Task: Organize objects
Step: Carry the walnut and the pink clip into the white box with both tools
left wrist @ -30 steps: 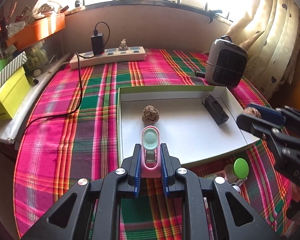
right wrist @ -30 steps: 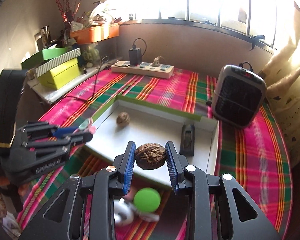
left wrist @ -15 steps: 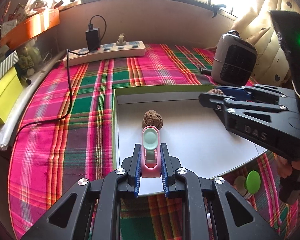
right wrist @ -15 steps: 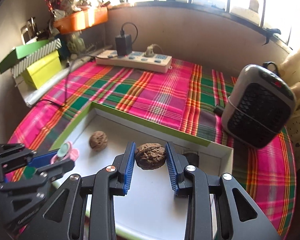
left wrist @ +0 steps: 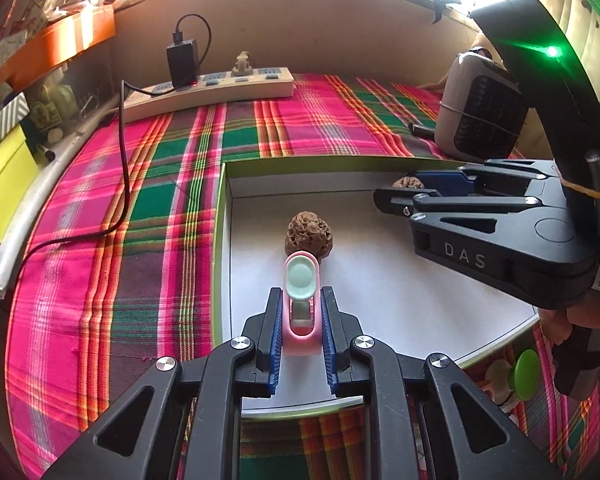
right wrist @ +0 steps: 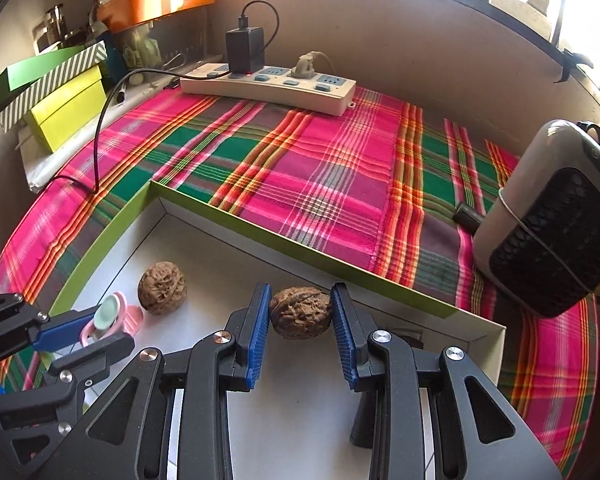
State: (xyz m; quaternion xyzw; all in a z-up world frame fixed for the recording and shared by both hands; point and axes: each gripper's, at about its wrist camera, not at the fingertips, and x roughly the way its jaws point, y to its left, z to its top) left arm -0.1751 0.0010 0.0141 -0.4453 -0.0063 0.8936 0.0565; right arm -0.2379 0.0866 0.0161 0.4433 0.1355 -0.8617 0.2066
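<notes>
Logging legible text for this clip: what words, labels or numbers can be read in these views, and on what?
"DAS": on the side of the right gripper, seen in the left wrist view.
A printed patch at that view's right edge is too blurred to read.
Nothing legible on the power strip or green boxes.

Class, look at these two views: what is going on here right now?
A person is sorting small things into a shallow white box on a plaid tablecloth. The left tool grips a pink clip-like item over the box, just short of a walnut lying inside. The right tool holds a second walnut above the box floor, near its far wall.
</notes>
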